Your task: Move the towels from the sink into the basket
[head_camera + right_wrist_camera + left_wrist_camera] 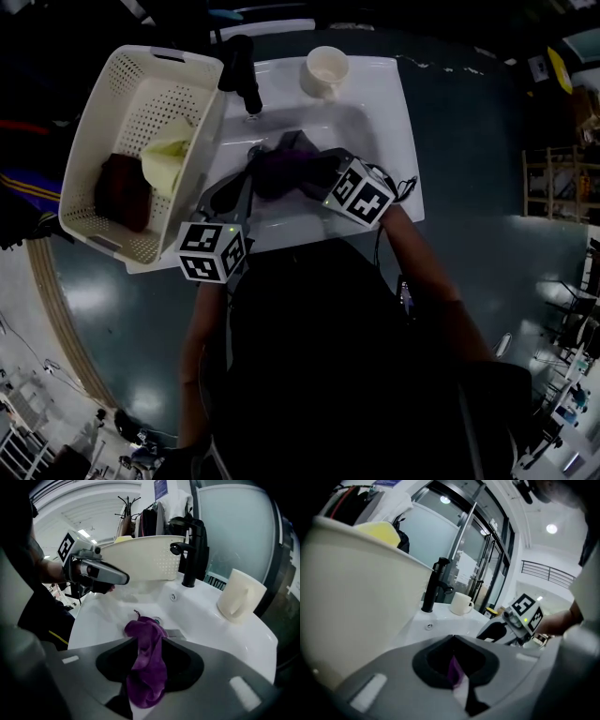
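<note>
One left: purple towel (147,667), above sink (375,103).
Left tongs (452,641): pinching its edge; lift toward basket (89,131).
Right tongs (149,641): slack around it; withdraw.

Purple towel (145,667) bunched, apparently above white sink (211,630).

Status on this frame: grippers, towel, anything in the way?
Left gripper shut on purple towel. Right gripper open, towel draped between its jaws, over the sink. Basket beside sink, nothing blocking.
</note>
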Motion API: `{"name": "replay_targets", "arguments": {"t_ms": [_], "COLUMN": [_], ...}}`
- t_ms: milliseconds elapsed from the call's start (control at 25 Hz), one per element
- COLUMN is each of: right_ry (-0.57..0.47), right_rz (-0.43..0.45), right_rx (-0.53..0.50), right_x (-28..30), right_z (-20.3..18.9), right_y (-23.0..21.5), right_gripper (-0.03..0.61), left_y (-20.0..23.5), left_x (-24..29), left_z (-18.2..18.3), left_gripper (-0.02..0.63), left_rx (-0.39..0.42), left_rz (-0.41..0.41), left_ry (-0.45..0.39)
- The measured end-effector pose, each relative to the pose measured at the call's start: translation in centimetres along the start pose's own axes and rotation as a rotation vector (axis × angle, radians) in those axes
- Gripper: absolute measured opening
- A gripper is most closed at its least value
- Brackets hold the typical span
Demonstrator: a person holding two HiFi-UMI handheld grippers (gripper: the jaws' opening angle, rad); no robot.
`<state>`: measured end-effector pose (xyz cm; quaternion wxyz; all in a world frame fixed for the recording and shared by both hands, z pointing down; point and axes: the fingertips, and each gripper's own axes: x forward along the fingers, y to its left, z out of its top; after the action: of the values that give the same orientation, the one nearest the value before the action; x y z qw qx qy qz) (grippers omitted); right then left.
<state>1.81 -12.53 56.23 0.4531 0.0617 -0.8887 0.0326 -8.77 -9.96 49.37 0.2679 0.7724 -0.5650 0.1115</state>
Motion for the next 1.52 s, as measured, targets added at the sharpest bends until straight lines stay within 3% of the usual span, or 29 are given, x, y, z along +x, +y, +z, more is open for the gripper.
{"name": "replay_targets", "arguments": {"t_ms": [280,600,840,1240,1520], "right_ry": [0.085,0.144,0.219,0.201,0.193], "right_rz": [-0.039,-0.081,-0.055,-0.037,-0.047], "right_rx": [0.03,0.071,0.125,0.094,0.096], "right_x": [0.0,1.3,2.4,2.0,1.6], "right_z": [-3.1,-4.1,-5.0,-4.7,-4.6], "right_y": [-1.6,-3.1,-3.2,-1.5,-0.9], "right_gripper": [0.156,0.18,0.21,0.149,0.016], "left_y": [-0.9,-0.4,-0.2,-0.4,-0.6], "left_x": [0.8,0.5,0.5,0.4,0.1], "left_z": [-0.2,-0.2,-0.5,-0.8,-0.7], "left_gripper": [0.005,0.005,0.005,0.005,0.005], "left_rx": [0.009,0.006,0.003,-0.001,0.007], "left_rz": [-0.022,-0.005,-0.002,0.001,0.0], "left_ry": [0.013,0.022,0.027,0.026,0.021]}}
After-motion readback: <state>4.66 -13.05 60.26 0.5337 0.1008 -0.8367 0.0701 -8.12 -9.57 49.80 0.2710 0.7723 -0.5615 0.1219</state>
